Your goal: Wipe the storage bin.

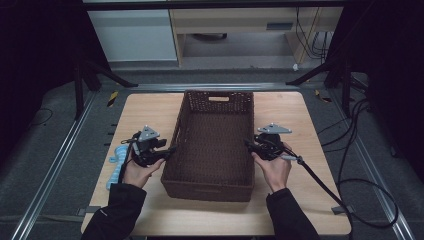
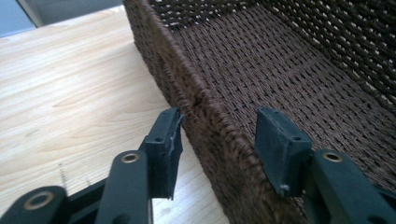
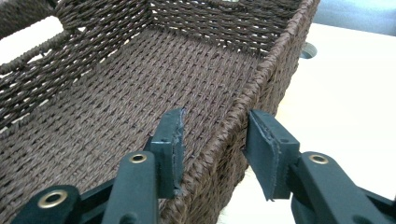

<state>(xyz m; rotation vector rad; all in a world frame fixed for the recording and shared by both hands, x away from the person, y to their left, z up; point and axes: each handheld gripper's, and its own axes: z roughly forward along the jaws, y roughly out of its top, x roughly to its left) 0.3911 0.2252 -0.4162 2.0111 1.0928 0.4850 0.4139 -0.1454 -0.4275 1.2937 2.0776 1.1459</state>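
Black pads of the left claw (image 2: 217,140) stand apart, straddling the left long rim of the woven basket (image 1: 210,145) — one pad outside over the worktop (image 1: 150,107), one inside over the basket floor. Neither pad presses on the weave, so this claw has no hold. The right claw (image 3: 212,149) mirrors it on the opposite long rim: jaws partly open, the rim between them, the outer pad close to the wall or just touching it, the inner one with a small gap left. I judge the step in hand to be a two-sided grip on the basket.

To do it well, both claws should seat deep enough that the pads cover the thick rolled edge rather than pinching its top. Closing both together would, I think, keep the basket from skewing, and matching heights would keep any lift level.

Outward from the claws, the basket is a dark brown rectangle of tightly plaited cord, its walls a looser, open weave, with a cut-out handle in the far short wall. It looks empty and sits on the middle of the pale wood worktop, long axis pointing away from the person. A pale blue object (image 1: 117,167) lies by the left hand (image 1: 137,172), partly hidden under it.
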